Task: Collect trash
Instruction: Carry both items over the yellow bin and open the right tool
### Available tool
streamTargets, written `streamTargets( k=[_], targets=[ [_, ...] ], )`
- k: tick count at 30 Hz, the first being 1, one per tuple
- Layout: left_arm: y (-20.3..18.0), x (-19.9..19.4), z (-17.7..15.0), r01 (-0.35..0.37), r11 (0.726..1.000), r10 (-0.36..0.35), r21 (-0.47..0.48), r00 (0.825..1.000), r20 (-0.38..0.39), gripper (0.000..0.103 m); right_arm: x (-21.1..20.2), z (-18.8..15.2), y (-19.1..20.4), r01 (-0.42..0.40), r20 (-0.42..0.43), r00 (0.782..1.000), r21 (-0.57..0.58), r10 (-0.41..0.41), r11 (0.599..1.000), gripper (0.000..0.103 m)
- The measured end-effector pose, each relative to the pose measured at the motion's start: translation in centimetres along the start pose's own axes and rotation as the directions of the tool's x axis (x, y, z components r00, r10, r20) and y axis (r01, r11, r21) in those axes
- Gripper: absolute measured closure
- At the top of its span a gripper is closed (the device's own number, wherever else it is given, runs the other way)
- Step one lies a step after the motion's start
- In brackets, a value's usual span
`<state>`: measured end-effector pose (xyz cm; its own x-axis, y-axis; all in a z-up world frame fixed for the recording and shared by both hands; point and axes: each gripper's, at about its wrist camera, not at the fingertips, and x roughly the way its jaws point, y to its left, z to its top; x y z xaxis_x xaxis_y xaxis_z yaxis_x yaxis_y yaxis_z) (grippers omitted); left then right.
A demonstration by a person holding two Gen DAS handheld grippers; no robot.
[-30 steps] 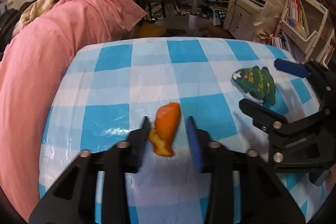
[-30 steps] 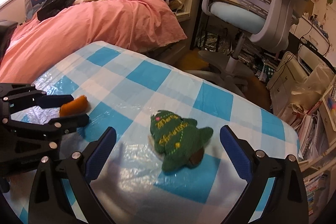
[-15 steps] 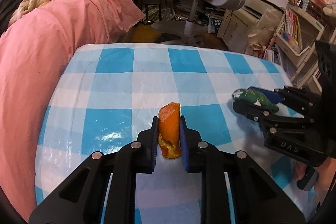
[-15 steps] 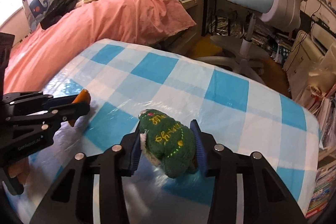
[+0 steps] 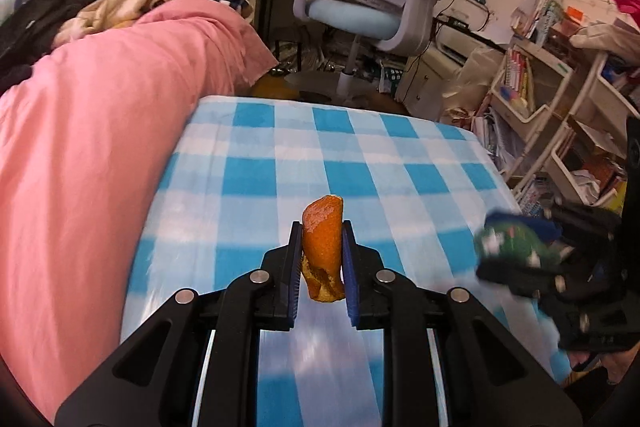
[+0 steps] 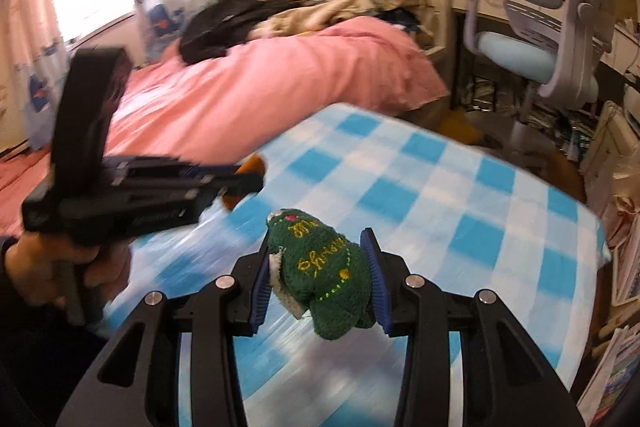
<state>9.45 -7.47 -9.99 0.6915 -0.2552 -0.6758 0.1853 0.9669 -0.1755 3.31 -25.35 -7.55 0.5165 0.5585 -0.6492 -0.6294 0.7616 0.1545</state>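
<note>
Orange peel (image 5: 322, 247) is sitting pinched in my left hand-held gripper (image 5: 321, 263), clear above the checked bench (image 5: 360, 163). My right hand-held gripper (image 6: 318, 279) is clamping the green plush (image 6: 320, 273), also above the bench.

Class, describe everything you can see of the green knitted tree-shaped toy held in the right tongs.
The green knitted tree-shaped toy looks soft and woolly, with yellow stitched lettering, a small red dot near its tip and a white patch on its left edge. It is clamped between the blue pads of the right tongs, tip pointing away from the camera, lifted clear above the blue-and-white checked tablecloth. Only the pads touch it.
</note>
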Motion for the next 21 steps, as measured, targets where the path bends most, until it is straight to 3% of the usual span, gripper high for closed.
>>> streamTargets(
  k=[6,12,18,21],
  targets=[
    [-0.2,-5.6,-5.5,-0.02,1.0,0.02,0.013,1.0,0.0,0.086,-2.8,-4.8,7.2,-0.146,-0.058,0.988,-0.068,0.143,0.987,0.061],
    [-1.1,-10.5,-11.9,-0.02,0.999,0.021,0.026,0.999,-0.032,0.086,-1.9,-10.2,13.4,-0.283,-0.228,0.94,-0.105,0.254,0.953,0.061],
    [-2.2,-12.9,-19.4,-0.013,1.0,0.013,-0.002,0.988,-0.151,0.086,-0.2,-14.9,17.6,-0.314,-0.401,0.887,-0.162,0.228,0.936,0.054],
    [-2.7,-13.3,-22.7,-0.027,1.0,0.024,-0.012,0.976,-0.217,0.085,-0.4,-15.9,18.1,-0.278,-0.429,0.886,-0.192,0.174,0.941,0.042]
  ],
)
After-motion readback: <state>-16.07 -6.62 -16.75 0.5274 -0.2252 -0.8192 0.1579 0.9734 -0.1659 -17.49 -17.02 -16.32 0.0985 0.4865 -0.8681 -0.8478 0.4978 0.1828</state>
